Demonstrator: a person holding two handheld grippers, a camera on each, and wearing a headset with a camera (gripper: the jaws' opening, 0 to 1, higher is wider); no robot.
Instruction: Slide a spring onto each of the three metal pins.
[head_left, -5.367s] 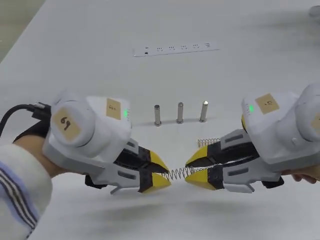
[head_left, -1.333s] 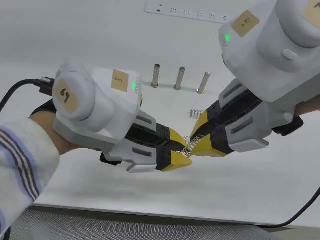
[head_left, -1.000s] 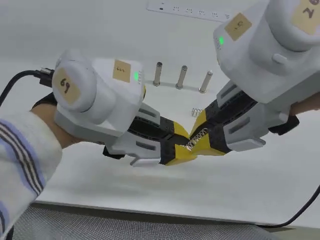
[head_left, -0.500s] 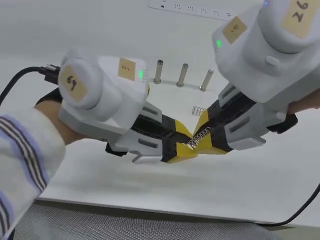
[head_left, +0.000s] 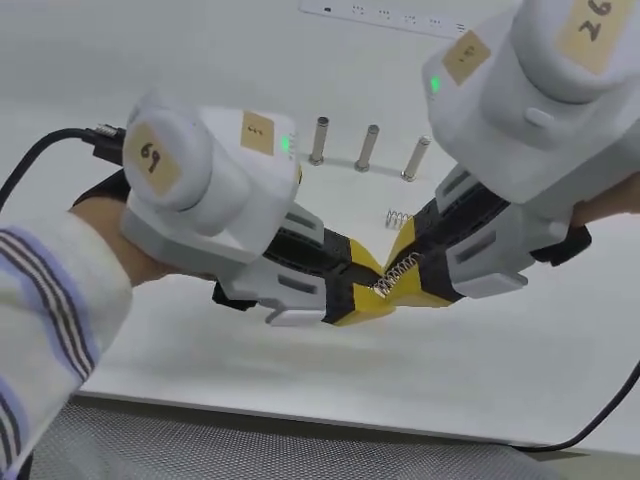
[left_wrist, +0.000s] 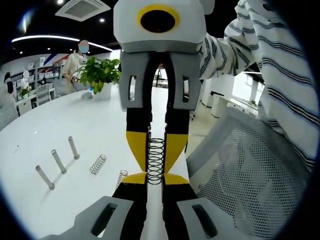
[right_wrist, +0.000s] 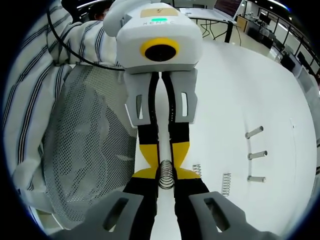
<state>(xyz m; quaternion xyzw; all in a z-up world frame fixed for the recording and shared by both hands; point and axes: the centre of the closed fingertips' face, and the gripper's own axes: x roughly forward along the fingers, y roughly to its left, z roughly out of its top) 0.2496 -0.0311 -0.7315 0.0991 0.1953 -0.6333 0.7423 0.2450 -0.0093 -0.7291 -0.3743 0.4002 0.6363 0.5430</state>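
Near bench (head_left: 180, 60) edge, centre: left gripper (head_left: 366, 298) and right gripper (head_left: 403, 268) meet tip to tip. Both are clenched on one spring (head_left: 397, 275), the left on its lower end and the right on its upper part. Spring tilts up toward the right. Farther back three pins (head_left: 368, 147) stand upright in a row, all bare. Two loose springs (left_wrist: 97, 164) lie flat on the bench near the pins, apart from each other.
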